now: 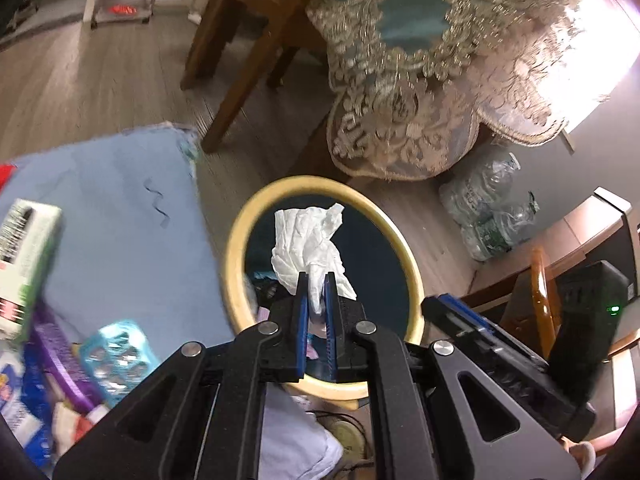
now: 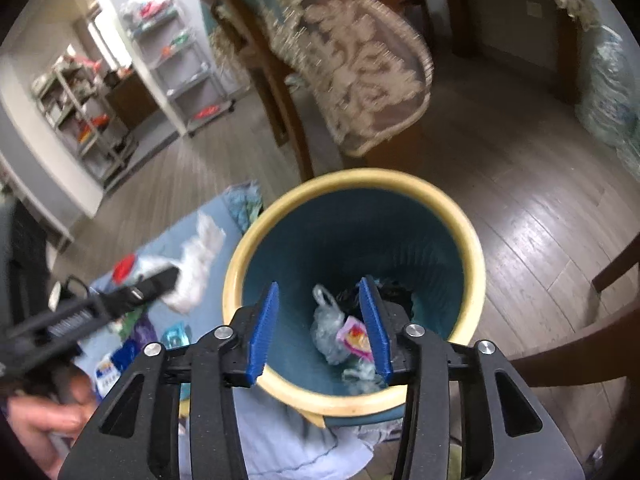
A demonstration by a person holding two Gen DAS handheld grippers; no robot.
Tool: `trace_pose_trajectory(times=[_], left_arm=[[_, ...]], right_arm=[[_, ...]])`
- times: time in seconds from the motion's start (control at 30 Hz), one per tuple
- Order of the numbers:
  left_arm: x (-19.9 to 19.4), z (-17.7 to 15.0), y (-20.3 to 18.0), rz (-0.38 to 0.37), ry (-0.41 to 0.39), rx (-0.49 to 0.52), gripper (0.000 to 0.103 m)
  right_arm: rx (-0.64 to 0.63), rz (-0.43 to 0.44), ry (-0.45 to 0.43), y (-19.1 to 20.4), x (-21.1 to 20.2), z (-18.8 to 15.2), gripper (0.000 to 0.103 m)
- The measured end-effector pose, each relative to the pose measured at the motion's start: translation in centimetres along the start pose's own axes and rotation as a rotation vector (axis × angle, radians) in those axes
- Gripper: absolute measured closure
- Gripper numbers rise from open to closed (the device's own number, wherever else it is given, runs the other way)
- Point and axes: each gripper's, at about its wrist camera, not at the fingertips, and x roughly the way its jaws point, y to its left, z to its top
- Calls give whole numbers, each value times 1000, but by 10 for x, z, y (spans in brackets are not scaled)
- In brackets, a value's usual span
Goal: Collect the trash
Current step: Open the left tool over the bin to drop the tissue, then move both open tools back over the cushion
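Observation:
My left gripper (image 1: 316, 292) is shut on a crumpled white tissue (image 1: 308, 240), which hangs over the mouth of a round bin with a yellow rim (image 1: 236, 248) and a dark teal inside. In the right wrist view my right gripper (image 2: 320, 286) stands open above the same bin (image 2: 472, 248), with nothing between its blue pads. At the bottom of the bin lie a clear plastic bag (image 2: 328, 328) and a pink wrapper (image 2: 352, 336). The left gripper (image 2: 172, 276) with the tissue (image 2: 196, 268) shows to the left of the bin.
A light blue cloth (image 1: 120, 208) left of the bin holds a green-white box (image 1: 24, 252), a blister pack (image 1: 116, 360) and other packets. Behind the bin are wooden chair legs (image 1: 248, 60), a lace tablecloth (image 1: 400, 120), a bag of plastic bottles (image 1: 488, 208) and wire shelves (image 2: 184, 56).

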Motion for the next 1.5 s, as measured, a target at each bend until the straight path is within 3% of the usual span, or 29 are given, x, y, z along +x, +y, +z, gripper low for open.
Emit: trace_pose_trajectory(times=[0.2, 0.23, 0.3, 0.33, 0.37, 0.53, 1.03, 1.33, 1.5], left_arm=[[32, -5, -9, -18, 56, 15, 96], [37, -6, -10, -14, 65, 20, 90], [40, -9, -11, -5, 68, 25, 68], [41, -9, -11, 0, 65, 28, 50], [42, -9, -12, 1, 57, 30, 42], [31, -7, -11, 26, 41, 56, 38], [-56, -10, 27, 163, -67, 69, 25], [-111, -21, 65, 275, -101, 66, 21], [-142, -33, 101, 329, -112, 5, 21]], right_arm=[[115, -2, -73, -21, -14, 7, 55], [133, 0, -81, -24, -15, 7, 54], [165, 6, -91, -29, -17, 8, 53], [172, 8, -93, -30, -18, 8, 52], [176, 10, -93, -30, -19, 8, 52], [175, 29, -93, -26, -18, 8, 50], [83, 99, -53, 10, -7, 7, 41], [-29, 146, 8, 44, 3, -2, 37], [-79, 169, 30, 62, 8, -7, 36]])
